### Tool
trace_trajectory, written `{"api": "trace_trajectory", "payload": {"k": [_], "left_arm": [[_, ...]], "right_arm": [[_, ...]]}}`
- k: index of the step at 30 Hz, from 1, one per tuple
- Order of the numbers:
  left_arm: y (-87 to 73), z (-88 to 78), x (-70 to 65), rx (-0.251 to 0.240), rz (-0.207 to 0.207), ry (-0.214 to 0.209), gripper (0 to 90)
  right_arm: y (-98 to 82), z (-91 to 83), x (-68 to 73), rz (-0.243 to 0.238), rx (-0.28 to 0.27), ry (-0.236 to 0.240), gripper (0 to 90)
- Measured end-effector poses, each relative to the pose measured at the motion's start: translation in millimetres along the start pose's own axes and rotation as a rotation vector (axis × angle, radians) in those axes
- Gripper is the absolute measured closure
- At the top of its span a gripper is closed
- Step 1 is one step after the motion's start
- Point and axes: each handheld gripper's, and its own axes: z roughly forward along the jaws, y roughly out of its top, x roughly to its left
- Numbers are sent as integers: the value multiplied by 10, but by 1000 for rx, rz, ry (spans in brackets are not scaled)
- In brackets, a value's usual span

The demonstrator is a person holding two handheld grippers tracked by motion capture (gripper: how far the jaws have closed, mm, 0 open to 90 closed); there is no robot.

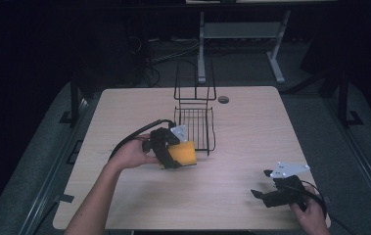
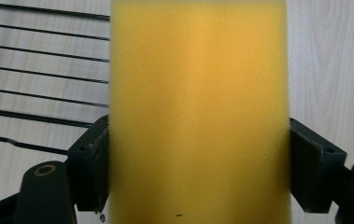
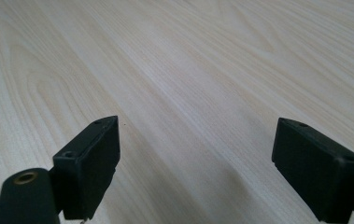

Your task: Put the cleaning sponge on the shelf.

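Both fingers [image 2: 88, 163] clamping yellow sponge [image 2: 198, 112]

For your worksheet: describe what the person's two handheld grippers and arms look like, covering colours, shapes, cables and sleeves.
Both the left gripper and the right gripper are black, each topped by a grey three-cornered plate and trailing a black cable. Their fingers are flat, blocky black pads with small screw holes, on arms with a brass-coloured pivot ring. The forearms are bare; no sleeves or gloves are in view.

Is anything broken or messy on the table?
Nothing stands out. The left gripper holds the yellow foam sponge beside the upright black wire rack; the right gripper is open over bare wooden table.
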Motion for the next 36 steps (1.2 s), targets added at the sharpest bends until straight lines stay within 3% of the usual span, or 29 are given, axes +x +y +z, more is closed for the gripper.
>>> {"api": "trace_trajectory", "payload": {"k": [9, 18, 23, 36], "left_arm": [[2, 0, 62, -6, -10, -1, 218], [112, 1, 147, 28, 14, 12, 218], [160, 12, 195, 14, 32, 26, 218], [245, 145, 301, 18, 21, -11, 218]], "right_arm": [[5, 15, 4, -6, 8, 13, 149], [13, 28, 5, -15, 15, 22, 149], [13, 41, 10, -21, 19, 27, 149], [9, 60, -9, -25, 27, 31, 149]]}}
